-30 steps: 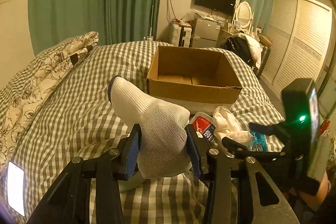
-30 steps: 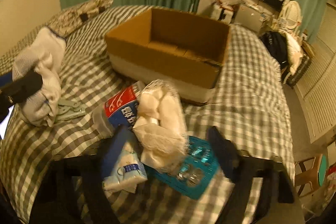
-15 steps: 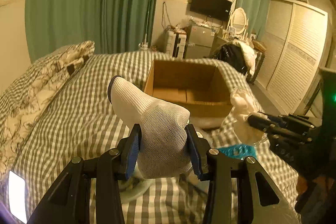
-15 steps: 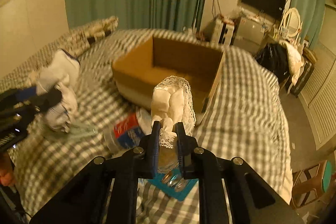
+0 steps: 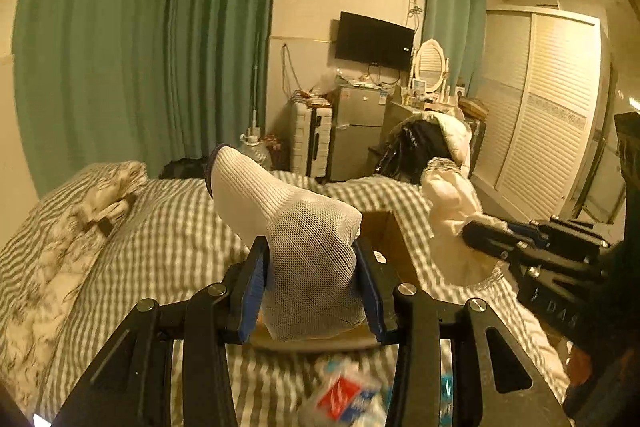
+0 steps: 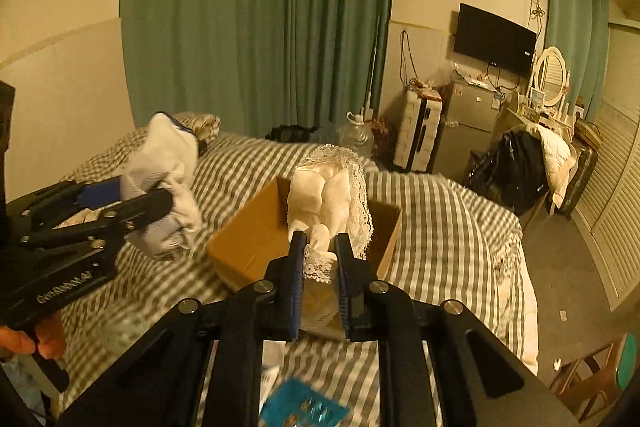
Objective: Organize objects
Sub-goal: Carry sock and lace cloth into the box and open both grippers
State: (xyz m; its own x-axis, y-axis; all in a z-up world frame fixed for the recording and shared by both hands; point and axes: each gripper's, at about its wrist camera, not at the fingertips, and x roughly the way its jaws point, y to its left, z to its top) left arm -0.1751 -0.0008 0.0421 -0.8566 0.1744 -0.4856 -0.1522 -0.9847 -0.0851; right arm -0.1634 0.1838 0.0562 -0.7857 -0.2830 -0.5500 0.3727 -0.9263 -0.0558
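So both grippers are loaded up right now. The left gripper point(image 5: 311, 291) has its blue-padded jaws clamped on a white sock point(image 5: 296, 239), pinching the mesh-knit foot end while the ribbed ankle part with a dark trim sticks up toward the upper left of the frame. In the right wrist view that same sock point(image 6: 164, 183) shows as a bunched white lump at the left edge, held off the bed. The right gripper point(image 6: 318, 281) is squeezed narrow on a cream lace-trimmed cloth point(image 6: 328, 203), gripping its scalloped lace hem, with the puffy body standing up above the fingers at frame center. Directly behind it sits the open cardboard box point(image 6: 256, 231) on the gray-and-white checked bedspread point(image 6: 448, 227), and in the left view the cloth point(image 5: 452, 211) hangs to the right of the sock, well above the covers. Lower down in the frames, blurry, there's a bottle with a red and blue label point(image 5: 344, 397) and a teal blister pack point(image 6: 304, 407) lying on the bed near the bottom edge.
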